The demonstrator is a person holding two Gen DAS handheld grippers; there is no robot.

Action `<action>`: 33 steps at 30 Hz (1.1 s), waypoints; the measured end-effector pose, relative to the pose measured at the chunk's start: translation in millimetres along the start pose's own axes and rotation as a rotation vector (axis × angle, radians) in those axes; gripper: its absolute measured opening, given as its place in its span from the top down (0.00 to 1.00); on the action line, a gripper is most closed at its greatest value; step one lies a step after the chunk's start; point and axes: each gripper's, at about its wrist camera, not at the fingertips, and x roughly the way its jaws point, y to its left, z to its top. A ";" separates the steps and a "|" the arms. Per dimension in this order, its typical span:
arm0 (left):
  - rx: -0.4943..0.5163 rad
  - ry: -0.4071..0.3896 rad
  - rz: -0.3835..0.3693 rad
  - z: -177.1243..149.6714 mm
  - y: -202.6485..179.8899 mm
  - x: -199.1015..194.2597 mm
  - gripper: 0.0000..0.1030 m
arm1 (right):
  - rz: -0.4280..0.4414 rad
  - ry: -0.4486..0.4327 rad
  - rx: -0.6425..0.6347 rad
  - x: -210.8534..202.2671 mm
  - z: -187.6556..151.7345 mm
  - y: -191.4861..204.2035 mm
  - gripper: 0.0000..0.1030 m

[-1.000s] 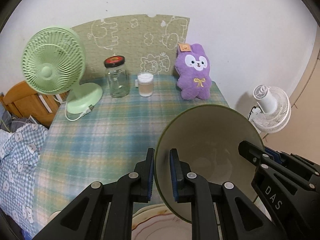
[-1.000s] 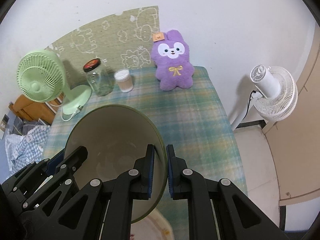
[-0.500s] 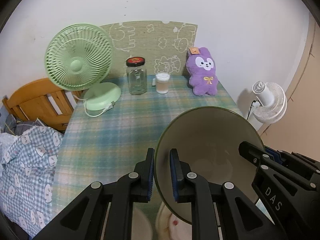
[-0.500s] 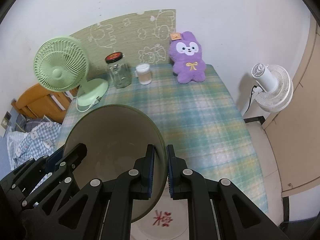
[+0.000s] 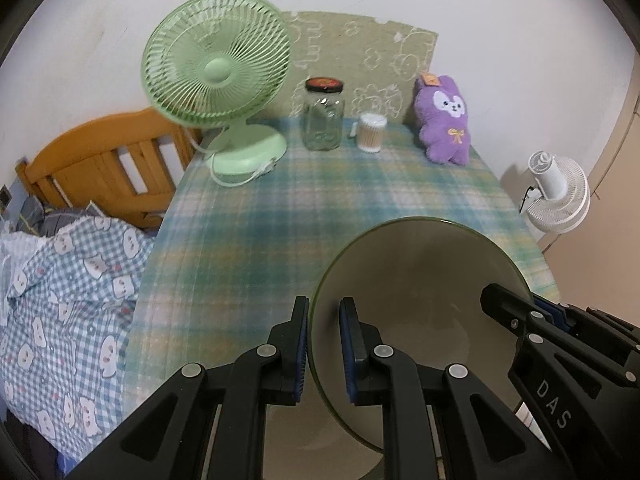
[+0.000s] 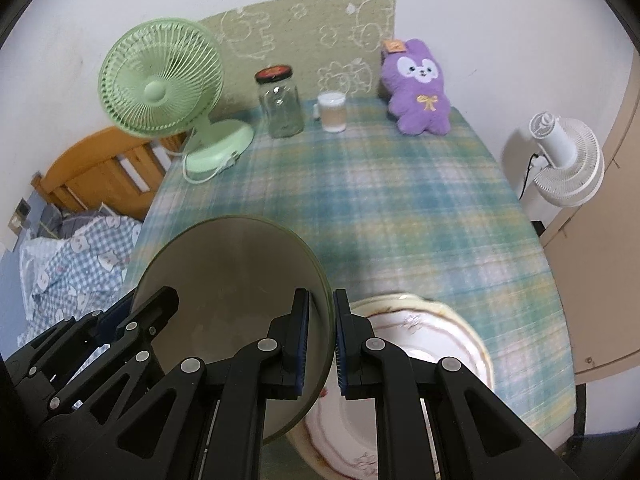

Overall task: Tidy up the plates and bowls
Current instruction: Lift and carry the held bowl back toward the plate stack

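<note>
Just left of the floral plate [image 6: 436, 344], the olive bowl [image 6: 232, 300] hangs above the tablecloth — left gripper [image 5: 324, 344] and right gripper [image 6: 322, 344] both pinch its rim; it is not yet set down.

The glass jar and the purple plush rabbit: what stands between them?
A small cup, beside the glass jar and apart from the purple plush rabbit; both views show it.
</note>
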 end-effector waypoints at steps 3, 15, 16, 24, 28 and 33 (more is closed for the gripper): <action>-0.011 0.019 0.004 -8.9 10.4 3.4 0.88 | 0.003 0.018 -0.011 6.5 -6.6 9.3 0.86; -0.053 0.029 0.023 -23.9 39.2 -3.4 0.88 | 0.026 0.045 -0.049 11.6 -17.4 36.9 0.86; -0.057 0.034 0.024 -24.9 41.0 -3.1 0.88 | 0.027 0.048 -0.053 11.8 -18.5 39.0 0.86; -0.076 0.083 0.034 -39.1 47.5 8.0 0.88 | 0.033 0.107 -0.062 28.5 -32.7 43.5 0.86; -0.076 0.097 0.046 -43.7 50.2 14.1 0.88 | 0.039 0.130 -0.068 37.9 -38.2 46.0 0.86; -0.077 0.117 0.057 -47.8 55.9 22.3 0.88 | 0.048 0.152 -0.078 49.7 -43.6 52.3 0.86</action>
